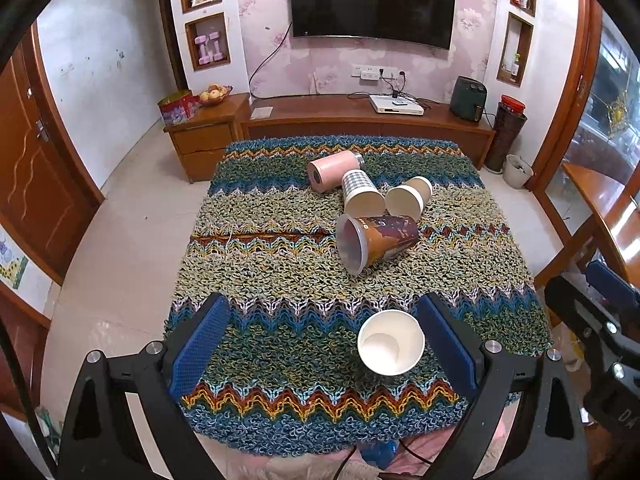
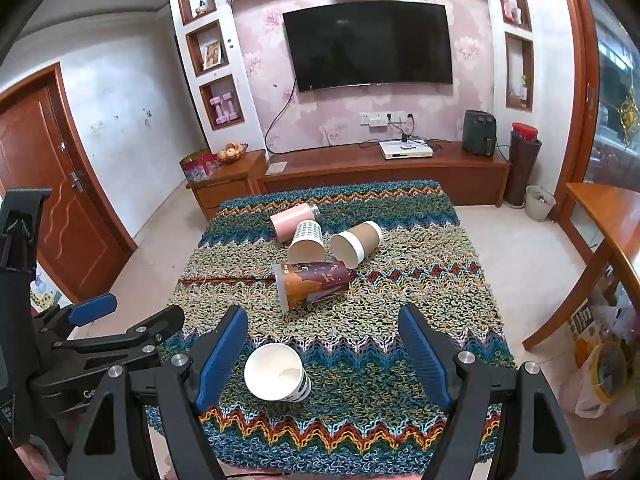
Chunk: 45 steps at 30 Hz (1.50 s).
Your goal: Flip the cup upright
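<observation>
A white paper cup [image 1: 391, 342] [image 2: 277, 372] stands upright near the front of the knitted table cover [image 1: 280, 264], mouth up. Further back, several cups lie on their sides: a brown printed cup [image 1: 376, 242] [image 2: 310, 285], a checked cup [image 1: 362, 194] [image 2: 306, 240], a brown-sleeved white cup [image 1: 409, 197] [image 2: 354, 242] and a pink tumbler [image 1: 334, 169] [image 2: 292, 220]. My left gripper [image 1: 324, 340] is open, with the white cup just inside its right finger. My right gripper [image 2: 324, 356] is open, with the white cup beside its left finger. Neither holds anything.
A wooden TV cabinet [image 1: 360, 120] runs behind the table, with a TV [image 1: 372, 0] on the wall. A wooden side table [image 2: 600, 216] and plastic bags [image 2: 600, 360] stand at the right. A door [image 2: 52, 200] is at the left.
</observation>
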### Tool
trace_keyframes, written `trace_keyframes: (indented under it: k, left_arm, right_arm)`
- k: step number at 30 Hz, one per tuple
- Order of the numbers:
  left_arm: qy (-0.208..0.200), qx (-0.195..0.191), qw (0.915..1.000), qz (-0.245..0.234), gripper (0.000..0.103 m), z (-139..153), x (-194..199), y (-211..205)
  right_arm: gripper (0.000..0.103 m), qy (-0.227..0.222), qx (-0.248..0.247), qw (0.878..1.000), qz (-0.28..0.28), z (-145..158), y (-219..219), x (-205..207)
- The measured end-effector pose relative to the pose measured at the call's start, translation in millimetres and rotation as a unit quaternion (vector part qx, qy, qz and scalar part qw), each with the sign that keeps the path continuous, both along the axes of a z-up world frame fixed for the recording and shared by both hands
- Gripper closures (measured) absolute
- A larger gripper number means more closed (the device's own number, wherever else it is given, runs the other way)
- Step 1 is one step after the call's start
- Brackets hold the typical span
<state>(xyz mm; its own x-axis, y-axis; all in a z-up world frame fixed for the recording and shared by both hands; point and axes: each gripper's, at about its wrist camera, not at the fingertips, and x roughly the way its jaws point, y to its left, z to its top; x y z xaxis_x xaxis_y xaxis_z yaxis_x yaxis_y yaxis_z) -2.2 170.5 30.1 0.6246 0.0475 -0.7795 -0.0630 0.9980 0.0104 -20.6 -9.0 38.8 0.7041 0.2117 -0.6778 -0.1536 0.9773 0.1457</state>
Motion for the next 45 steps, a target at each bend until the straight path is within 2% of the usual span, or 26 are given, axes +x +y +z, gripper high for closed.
trace_keyframes:
  k: [19,45]
  left_arm:
    - [0.002,0.0,0.9999,0.012,0.007,1.3,1.7,-3.0]
    - [-0.002,-0.005,0.9998,0.021,0.007,-2.4,2.8,-1.2]
  right_arm:
    - [0.025,-0.003,-0.024,1.0,-0.02,1.2,4.0,4.0]
    - [0.025,0.006,-0.024,0.999,-0.021,-5.6,4.8,11.3]
